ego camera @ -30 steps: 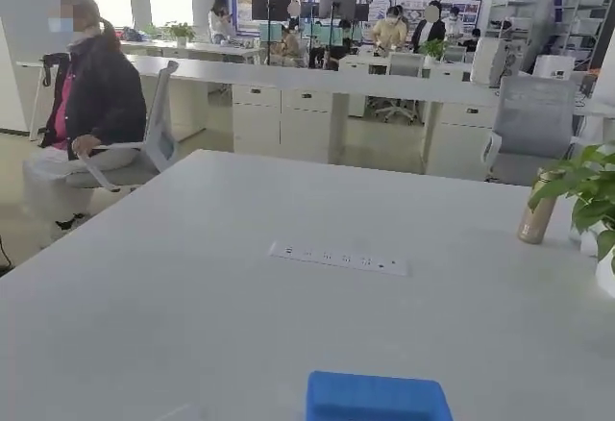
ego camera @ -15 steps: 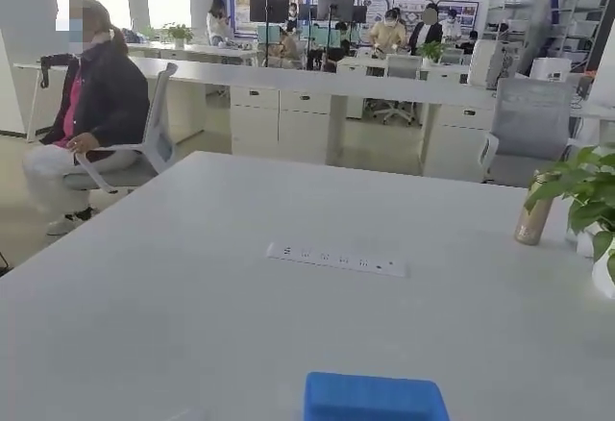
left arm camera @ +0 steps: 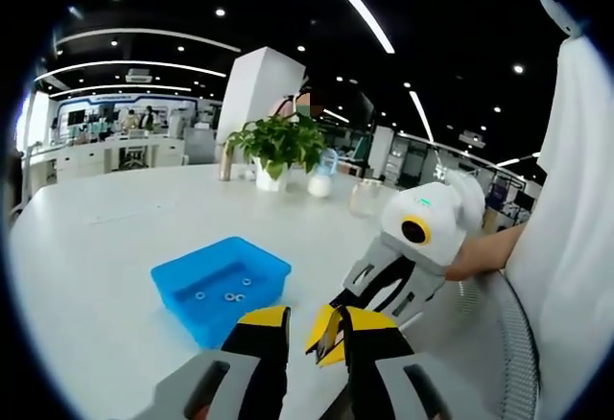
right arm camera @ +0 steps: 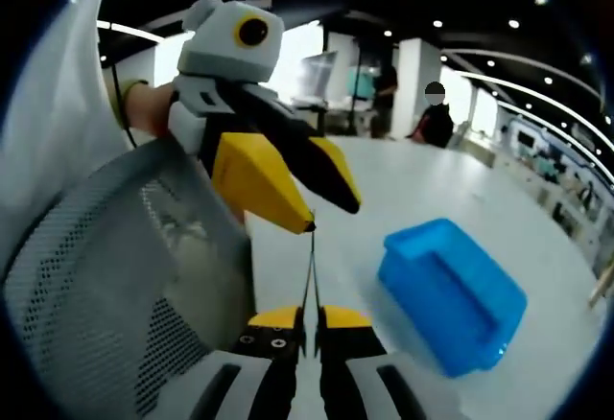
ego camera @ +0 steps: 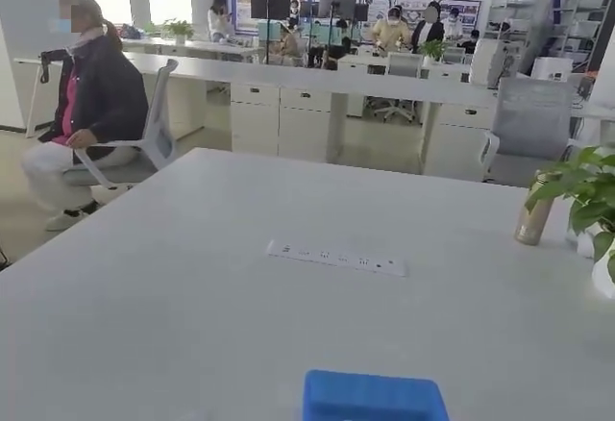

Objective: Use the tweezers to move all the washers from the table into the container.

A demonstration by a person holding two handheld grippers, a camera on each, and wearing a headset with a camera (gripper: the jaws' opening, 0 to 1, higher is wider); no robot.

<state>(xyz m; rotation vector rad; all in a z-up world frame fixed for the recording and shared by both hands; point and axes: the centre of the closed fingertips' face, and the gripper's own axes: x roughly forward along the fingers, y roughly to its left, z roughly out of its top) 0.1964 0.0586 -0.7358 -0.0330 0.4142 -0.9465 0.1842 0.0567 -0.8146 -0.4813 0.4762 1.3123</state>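
Nearest the person, over the near edge of the white table (ego camera: 192, 296), the right gripper (right arm camera: 309, 319) is clamped on the tweezers (right arm camera: 310, 276). Their thin prongs reach toward the left gripper (left arm camera: 309, 322), whose yellow jaws stand slightly apart. One jaw tip sits right at the tweezers' point; whether they touch I cannot tell. Just beyond, the blue container (left arm camera: 197, 316) rests on the table with several washers (left arm camera: 230, 296) on its floor. Farther out a power strip (ego camera: 336, 259) lies mid-table. A bottle (ego camera: 531, 219) and a plant (ego camera: 577, 195) stand at the far right, and a seated person (ego camera: 86, 104) is at the far left.
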